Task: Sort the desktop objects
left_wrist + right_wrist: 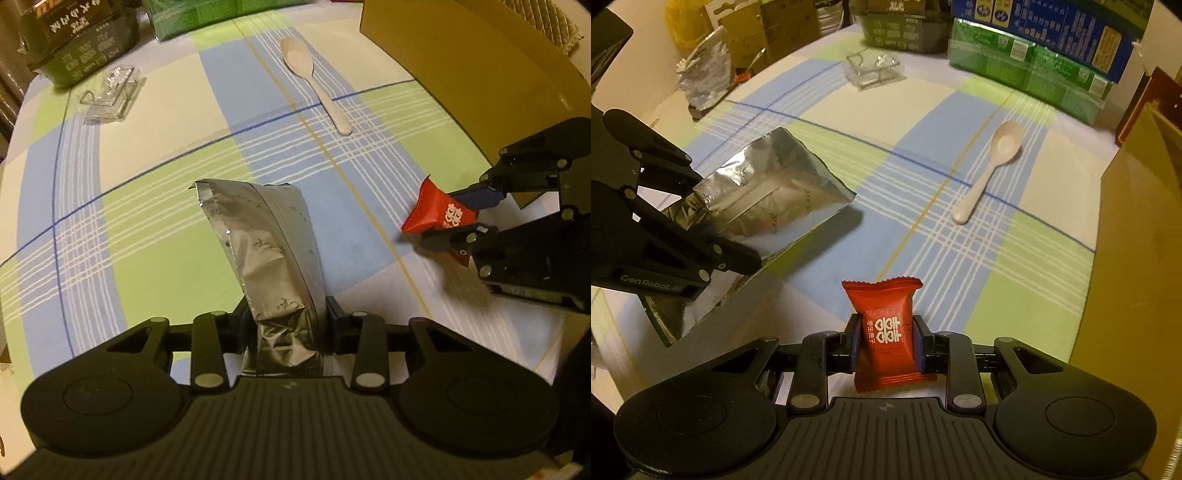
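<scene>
A silver foil pouch (258,236) lies on the checked tablecloth, and my left gripper (286,321) is shut on its near end. The same pouch (768,195) shows at the left of the right wrist view, with the left gripper (701,218) clamped on it. My right gripper (886,339) is shut on a small red candy packet (886,332) with white characters. In the left wrist view that packet (436,214) sits at the right edge between the right gripper's (461,218) jaws. A white plastic spoon (314,81) (990,166) lies farther back, bowl up.
A clear plastic box (110,92) (871,68) sits at the far side. Green and blue cartons (1034,55) and a dark box (81,40) line the back edge. A tall yellow-brown box (480,66) (1137,240) stands on the right. A crumpled foil bag (705,66) lies beyond the table's left edge.
</scene>
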`<state>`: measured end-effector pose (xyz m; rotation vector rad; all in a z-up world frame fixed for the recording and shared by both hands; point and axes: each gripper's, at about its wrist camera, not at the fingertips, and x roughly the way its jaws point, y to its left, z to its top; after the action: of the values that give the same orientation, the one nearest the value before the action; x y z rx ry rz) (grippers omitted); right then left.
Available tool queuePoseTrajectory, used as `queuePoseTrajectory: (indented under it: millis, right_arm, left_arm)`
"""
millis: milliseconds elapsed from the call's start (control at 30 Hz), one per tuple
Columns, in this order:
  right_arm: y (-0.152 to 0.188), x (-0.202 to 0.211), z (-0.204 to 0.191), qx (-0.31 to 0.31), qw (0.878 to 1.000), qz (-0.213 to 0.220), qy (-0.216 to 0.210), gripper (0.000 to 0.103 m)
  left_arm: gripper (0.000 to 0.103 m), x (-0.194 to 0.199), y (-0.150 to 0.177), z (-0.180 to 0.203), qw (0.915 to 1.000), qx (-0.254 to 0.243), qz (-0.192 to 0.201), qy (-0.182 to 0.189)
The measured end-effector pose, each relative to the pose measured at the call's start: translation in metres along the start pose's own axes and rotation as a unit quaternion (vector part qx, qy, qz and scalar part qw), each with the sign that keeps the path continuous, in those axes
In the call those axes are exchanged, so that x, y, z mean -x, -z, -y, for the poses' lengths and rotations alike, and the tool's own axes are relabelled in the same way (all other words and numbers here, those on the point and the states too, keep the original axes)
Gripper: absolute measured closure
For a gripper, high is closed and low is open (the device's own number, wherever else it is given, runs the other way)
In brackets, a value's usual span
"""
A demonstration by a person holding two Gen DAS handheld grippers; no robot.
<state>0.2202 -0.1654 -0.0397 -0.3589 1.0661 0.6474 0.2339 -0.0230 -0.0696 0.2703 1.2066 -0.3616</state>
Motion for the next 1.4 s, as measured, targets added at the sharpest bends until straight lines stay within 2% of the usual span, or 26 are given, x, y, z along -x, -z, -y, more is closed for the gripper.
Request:
queuePoseTrajectory:
  millis: [600, 933, 1400]
  right_arm:
    - [0.008, 0.100, -0.005, -0.006, 0.998, 0.062, 0.022, 0.079]
    - [0.041, 0.157, 0.001, -0.026, 0.995, 0.090, 0.041, 0.079]
    - [0.090, 0.206, 0.018, -0.057, 0.989, 0.111, 0.077, 0.079]
  left_arm:
    - [0.069, 0.095, -0.010, 0.045, 0.9979, -0.027, 0.058, -0.014]
    - [0.069, 0.134, -0.009, 0.088, 0.9949, -0.046, 0.090, -0.002]
    - [0.069, 0.154, 0.000, 0.145, 0.9906, -0.063, 0.116, 0.036]
